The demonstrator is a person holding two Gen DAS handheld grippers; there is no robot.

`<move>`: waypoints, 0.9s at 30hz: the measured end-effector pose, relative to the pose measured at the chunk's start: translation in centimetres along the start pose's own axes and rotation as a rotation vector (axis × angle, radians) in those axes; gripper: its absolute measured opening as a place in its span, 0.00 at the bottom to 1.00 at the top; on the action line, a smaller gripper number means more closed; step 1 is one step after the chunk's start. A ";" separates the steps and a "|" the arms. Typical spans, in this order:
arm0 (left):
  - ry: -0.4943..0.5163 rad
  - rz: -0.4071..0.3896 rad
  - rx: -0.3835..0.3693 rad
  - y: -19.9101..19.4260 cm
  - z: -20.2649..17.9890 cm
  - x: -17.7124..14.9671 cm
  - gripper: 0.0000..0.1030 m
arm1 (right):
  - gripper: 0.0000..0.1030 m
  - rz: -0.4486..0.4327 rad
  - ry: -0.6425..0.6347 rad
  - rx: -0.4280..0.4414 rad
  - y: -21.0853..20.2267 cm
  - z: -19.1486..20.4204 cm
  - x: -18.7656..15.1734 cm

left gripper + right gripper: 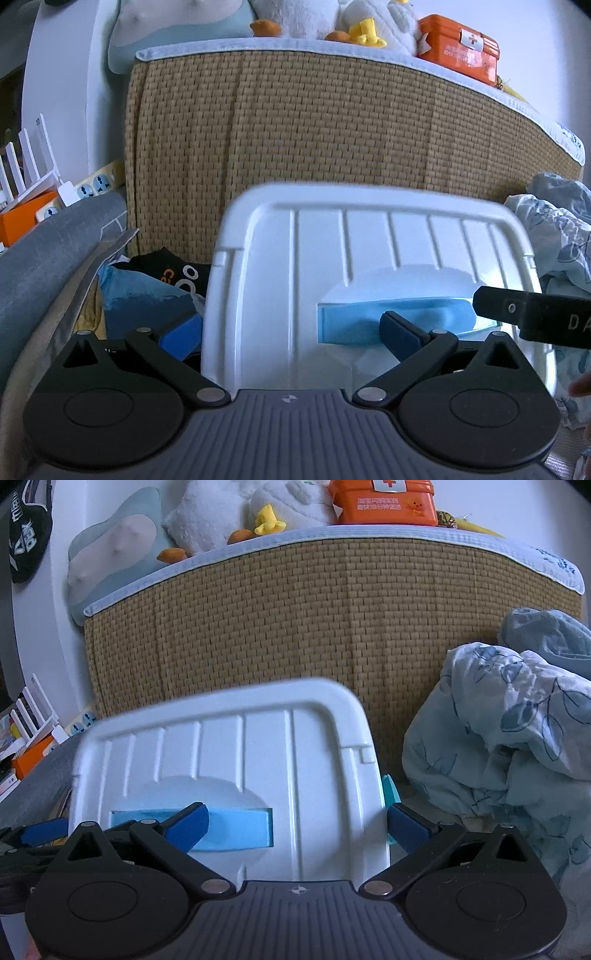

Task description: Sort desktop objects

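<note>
Lid [369, 258] of white ribbed plastic fills the space straight ahead of both tools, with a light blue handle [399, 317] set in an oval recess on top; it seems to cover a storage box, though the box body is hidden and whether anything is inside cannot be told. The left gripper [291, 332] stands with its fingers wide apart, straddling the lid's left part: one blue pad [400, 334] lies over the handle recess, the other sits off the lid's left edge; whether either presses the plastic cannot be told. The left view alone shows dark and blue clothing [147, 288] heaped just left of the lid, and a black bar of the other tool crossing in from the right. The right gripper [295, 827] is likewise spread wide, one pad [186, 827] over the handle [236, 827], the other just past the lid's [221, 746] right edge. Only the right view shows a teal piece [389, 794] beside that edge and most of a crumpled leaf-print cloth [509, 738] to the right. Beyond the lid in both views rises a woven mat wall [314, 147]; on its top sit plush toys [369, 22] and an orange first-aid box [458, 44].
</note>
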State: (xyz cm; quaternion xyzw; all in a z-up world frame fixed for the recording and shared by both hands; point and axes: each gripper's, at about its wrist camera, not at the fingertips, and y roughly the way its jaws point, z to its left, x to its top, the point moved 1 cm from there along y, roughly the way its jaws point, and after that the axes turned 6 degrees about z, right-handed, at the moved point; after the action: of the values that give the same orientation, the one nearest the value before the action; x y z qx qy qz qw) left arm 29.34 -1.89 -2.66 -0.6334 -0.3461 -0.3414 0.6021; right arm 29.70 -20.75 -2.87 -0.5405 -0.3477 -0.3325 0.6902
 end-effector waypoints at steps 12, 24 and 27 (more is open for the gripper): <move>0.049 0.027 -0.023 1.5 -0.5 1.1 1.00 | 1.00 0.046 -0.025 0.039 1.4 -0.6 1.0; 0.066 -0.017 0.019 2.2 -1.2 1.2 1.00 | 1.00 0.057 -0.019 0.033 2.2 -1.0 1.0; 0.069 -0.011 0.020 2.3 -1.2 1.5 1.00 | 1.00 0.056 -0.015 0.034 2.2 -1.0 1.1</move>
State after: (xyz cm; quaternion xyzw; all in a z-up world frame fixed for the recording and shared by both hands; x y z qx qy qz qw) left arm 32.03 -3.10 -2.55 -0.6135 -0.3321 -0.3628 0.6179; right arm 32.25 -21.42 -3.23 -0.5405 -0.3433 -0.3031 0.7058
